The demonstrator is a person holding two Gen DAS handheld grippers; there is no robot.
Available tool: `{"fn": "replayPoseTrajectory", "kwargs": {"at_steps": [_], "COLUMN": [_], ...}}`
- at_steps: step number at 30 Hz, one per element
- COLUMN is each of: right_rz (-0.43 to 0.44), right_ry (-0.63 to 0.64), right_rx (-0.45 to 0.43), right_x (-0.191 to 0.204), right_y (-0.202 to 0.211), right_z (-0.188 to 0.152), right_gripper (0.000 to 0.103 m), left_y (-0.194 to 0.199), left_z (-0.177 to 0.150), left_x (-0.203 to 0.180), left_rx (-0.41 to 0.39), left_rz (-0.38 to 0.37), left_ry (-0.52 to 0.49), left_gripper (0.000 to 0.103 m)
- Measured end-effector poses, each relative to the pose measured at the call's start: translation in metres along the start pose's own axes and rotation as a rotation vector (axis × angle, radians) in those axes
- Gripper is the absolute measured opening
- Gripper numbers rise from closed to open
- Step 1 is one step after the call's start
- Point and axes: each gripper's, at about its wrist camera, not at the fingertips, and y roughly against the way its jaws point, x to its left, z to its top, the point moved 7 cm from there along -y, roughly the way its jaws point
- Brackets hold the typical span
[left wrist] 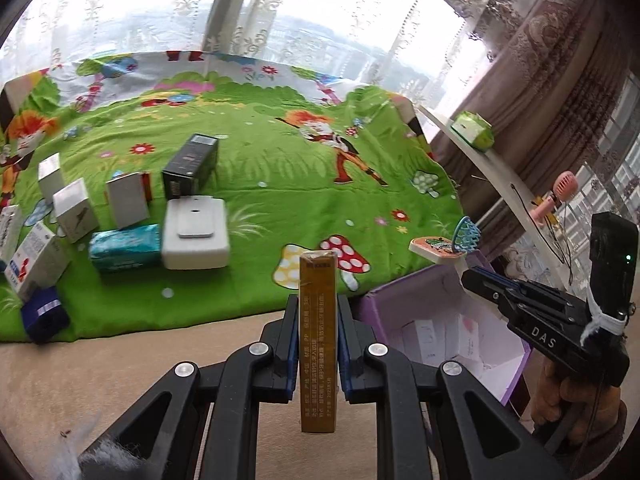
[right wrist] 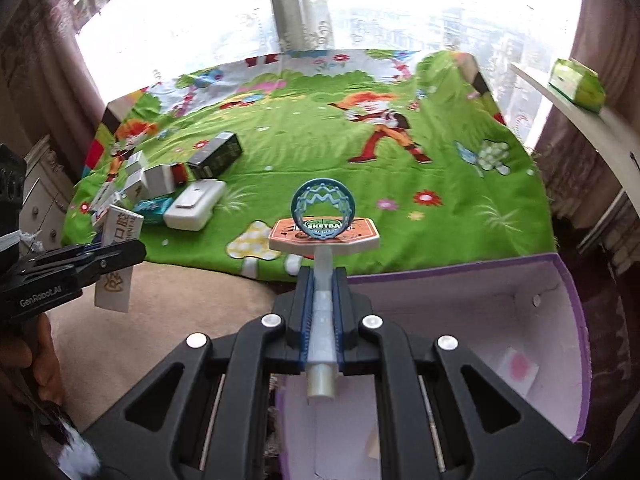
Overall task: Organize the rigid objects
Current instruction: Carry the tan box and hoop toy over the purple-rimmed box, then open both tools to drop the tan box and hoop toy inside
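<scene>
My left gripper is shut on a long yellow-brown box, held upright over the beige surface beside the purple box. In the right wrist view the same box shows its white side in the left gripper. My right gripper is shut on the white pole of a toy basketball hoop, held above the open purple box. The hoop also shows in the left wrist view at the tip of the right gripper.
Several boxes lie clustered at the left of the green cartoon mat: a black box, a white device box, a teal pack, several small white cartons. A green pack sits on a white shelf at right.
</scene>
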Motion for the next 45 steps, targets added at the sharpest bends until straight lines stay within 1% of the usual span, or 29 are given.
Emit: {"fn": "replayPoseTrajectory", "kwargs": {"at_steps": [6,9,11,14,20,22,24,28,31,35,41,45], "right_rz": [-0.13,-0.162,-0.179,-0.196,-0.208,-0.21,-0.218,-0.213,-0.206,-0.187,-0.189,-0.17], "right_ry": [-0.084,-0.142,-0.167,-0.192,-0.226,-0.235,-0.248,-0.269,-0.274,-0.271,-0.249,-0.229], "right_rx": [0.015,0.028,0.031,0.027,0.016,0.013,0.008,0.006,0.011,0.016,0.024,0.024], "right_x": [-0.063,-0.091,-0.103,-0.117,-0.131,-0.134,-0.136,-0.141,-0.141,-0.135,-0.125,-0.115], "right_y": [0.01,0.01,0.011,0.014,0.014,0.014,0.016,0.017,0.016,0.014,0.013,0.012], "right_z": [-0.018,-0.028,-0.033,-0.036,-0.039,-0.039,-0.039,-0.041,-0.041,-0.041,-0.039,-0.035], "right_gripper": [0.012,0.012,0.012,0.012,0.013,0.013,0.013,0.013,0.014,0.02,0.021,0.021], "left_y": [-0.024,-0.037,-0.044,-0.053,-0.066,-0.068,-0.072,-0.073,-0.072,-0.069,-0.06,-0.05], "left_z": [-0.004,-0.008,-0.01,-0.011,-0.014,-0.015,-0.016,-0.016,-0.016,-0.016,-0.015,-0.014], "left_x": [-0.047,-0.066,-0.077,-0.091,-0.116,-0.122,-0.125,-0.123,-0.117,-0.109,-0.096,-0.085], "left_rx": [0.063,0.108,0.123,0.146,0.174,0.179,0.195,0.196,0.193,0.185,0.161,0.134], "left_rz": [-0.097,-0.142,-0.164,-0.196,-0.237,-0.251,-0.253,-0.244,-0.232,-0.217,-0.202,-0.185], "left_ry": [-0.078,-0.095,-0.114,-0.126,-0.167,-0.173,-0.169,-0.159,-0.143,-0.123,-0.108,-0.1], "left_gripper": [0.017,0.017,0.017,0.017,0.017,0.019,0.022,0.034,0.034,0.034,0.034,0.034]}}
